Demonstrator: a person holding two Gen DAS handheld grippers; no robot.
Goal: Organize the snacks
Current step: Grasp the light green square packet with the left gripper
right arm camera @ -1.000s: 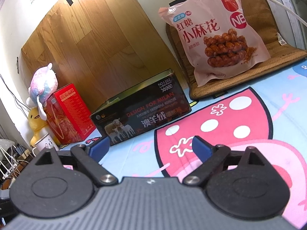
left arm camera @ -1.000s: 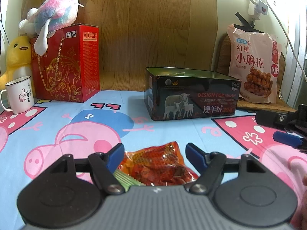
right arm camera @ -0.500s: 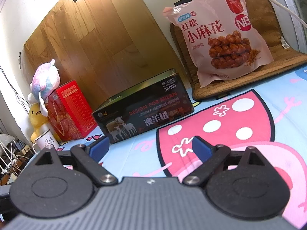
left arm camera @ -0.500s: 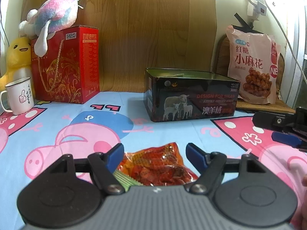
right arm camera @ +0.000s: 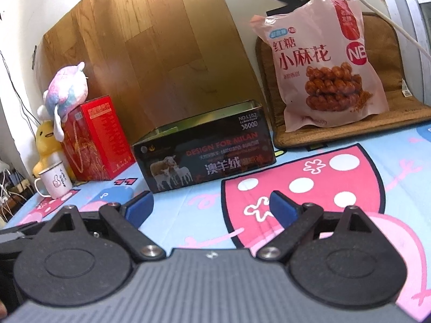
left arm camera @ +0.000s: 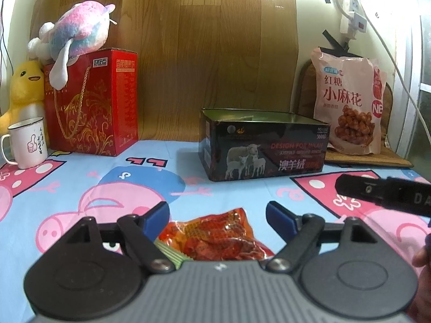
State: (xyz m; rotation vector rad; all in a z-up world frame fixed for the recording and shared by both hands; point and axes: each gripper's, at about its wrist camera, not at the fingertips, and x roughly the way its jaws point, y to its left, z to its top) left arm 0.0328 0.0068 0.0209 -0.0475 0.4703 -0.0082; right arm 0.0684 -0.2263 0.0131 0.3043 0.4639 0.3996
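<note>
Standing at the far left of the cartoon-pig cloth [left arm camera: 67, 188] that covers the surface, a white enamel mug [left arm camera: 27, 142] with a thumbs-up print sits just in front of a yellow duck plush [left arm camera: 25, 86]. Next comes a red gift box [left arm camera: 91, 102] with a gold rope handle, and a pink-and-blue plush toy [left arm camera: 78, 33] lies on top of it, against a wood-grain board [left arm camera: 202, 53] propped behind. Nearer the camera, the left gripper [left arm camera: 217, 216] hovers low with its blue-tipped jaws spread wide, holding nothing; a red-orange snack packet [left arm camera: 215, 238] lies flat on the cloth between and just below them, though whether the tips touch it cannot be told. Beyond it, well apart, stands an open black tin [left arm camera: 264, 148] printed with sheep, its lid off. Further right, a large pink bag of twisted dough snacks [left arm camera: 350, 105] leans upright on a brown mat [left arm camera: 371, 158]. At the right edge of the left wrist view the right gripper's dark body shows; in its own view the right gripper [right arm camera: 211, 207] has its jaws wide apart and empty above the pink spotted print, facing the tin and the pink bag.
</note>
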